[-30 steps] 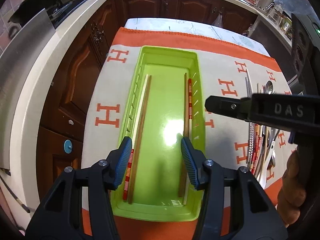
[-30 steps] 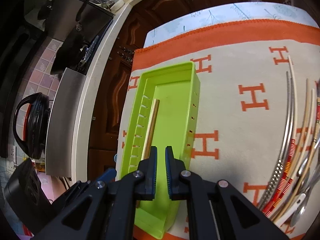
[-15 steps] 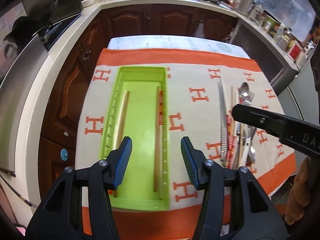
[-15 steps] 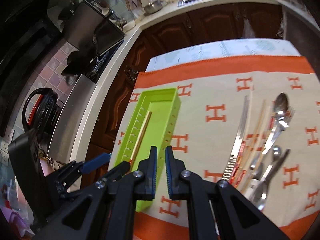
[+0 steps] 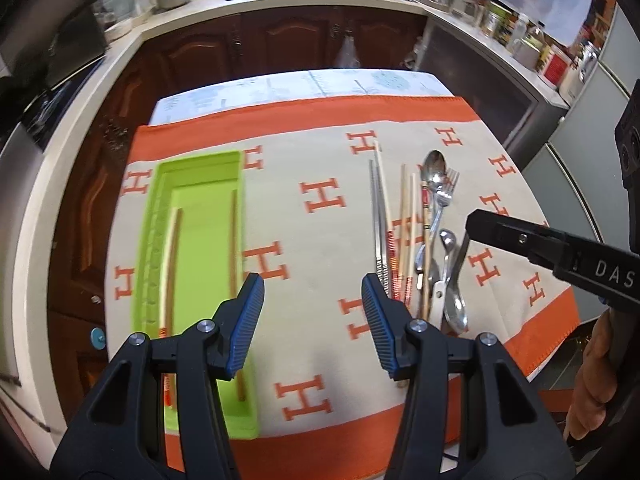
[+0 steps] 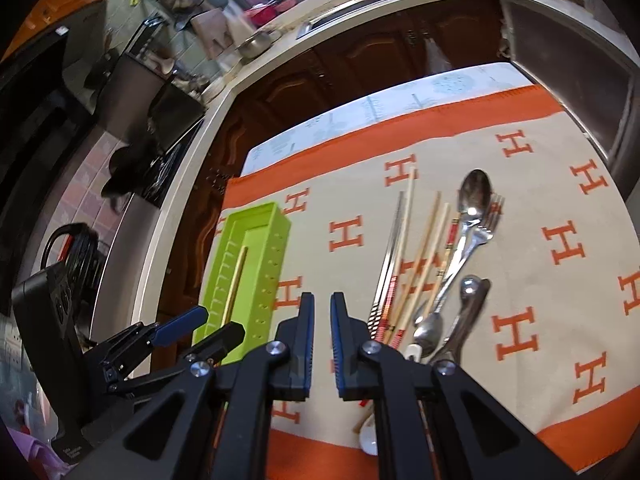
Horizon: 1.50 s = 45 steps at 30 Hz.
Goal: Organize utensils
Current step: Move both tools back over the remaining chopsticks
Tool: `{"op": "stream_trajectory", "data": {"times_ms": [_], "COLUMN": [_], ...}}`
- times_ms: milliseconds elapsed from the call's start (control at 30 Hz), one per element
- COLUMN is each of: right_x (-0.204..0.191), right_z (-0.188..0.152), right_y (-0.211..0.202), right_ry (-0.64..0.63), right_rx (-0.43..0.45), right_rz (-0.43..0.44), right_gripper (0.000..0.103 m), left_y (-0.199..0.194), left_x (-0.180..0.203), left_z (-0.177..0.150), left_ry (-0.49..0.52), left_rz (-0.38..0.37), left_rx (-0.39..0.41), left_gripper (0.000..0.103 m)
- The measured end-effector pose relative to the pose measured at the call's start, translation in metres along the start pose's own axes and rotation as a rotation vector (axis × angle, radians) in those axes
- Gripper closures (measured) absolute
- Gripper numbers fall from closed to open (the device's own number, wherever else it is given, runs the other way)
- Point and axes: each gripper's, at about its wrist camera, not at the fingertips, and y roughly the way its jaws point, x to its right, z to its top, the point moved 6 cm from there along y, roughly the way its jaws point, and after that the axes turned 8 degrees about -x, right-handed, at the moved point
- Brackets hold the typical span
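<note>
Jaws of the left gripper [image 5: 312,312] spread wide and empty, the right gripper's [image 6: 322,344] nearly closed on nothing, both hang between the tray [image 5: 160,184] at nine o'clock and the utensils [image 5: 416,248] at three, so I judge the next pick needs the right's parted.

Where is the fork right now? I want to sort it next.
The fork lies on the orange-and-cream cloth, in the loose utensil pile right of the green tray; its tines sit beside the large spoon's bowl at the pile's far end.
</note>
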Motion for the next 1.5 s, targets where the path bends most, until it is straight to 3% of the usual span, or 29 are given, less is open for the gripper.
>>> {"op": "stream_trajectory", "data": {"times_ms": [267, 433, 600, 933, 1267, 1500], "right_x": [0.030, 0.051, 0.062, 0.076, 0.077, 0.078], "right_z": [0.008, 0.010, 0.009, 0.010, 0.009, 0.010], "right_y": [0.003, 0.019, 0.031, 0.044, 0.055, 0.061], "right_ry": [0.043, 0.081, 0.098, 0.120, 0.118, 0.117], "right_rx": [0.022, -0.017, -0.049, -0.079, -0.108, -0.119], "right_rz": [-0.032, -0.025, -0.016, -0.001, 0.000, -0.002], "right_gripper": [0.095, 0.095, 0.095, 0.095, 0.095, 0.095], "left_y": [0.046, 0.092, 0.131, 0.160, 0.167, 0.175], "left_x": [0.035, 0.045, 0.051, 0.060, 0.066, 0.074], "left_z": [0.023, 0.031, 0.031, 0.030, 0.036, 0.042], "left_ry": [0.050, 0.071, 0.071, 0.105, 0.107, 0.138], "left_rz": [-0.059, -0.096, -0.115, -0.057, -0.070, -0.029], "left_rx": [-0.068, -0.164, -0.248, -0.279, -0.284, -0.276], "left_gripper": [0.056, 0.079, 0.084, 0.084, 0.084, 0.084]}}
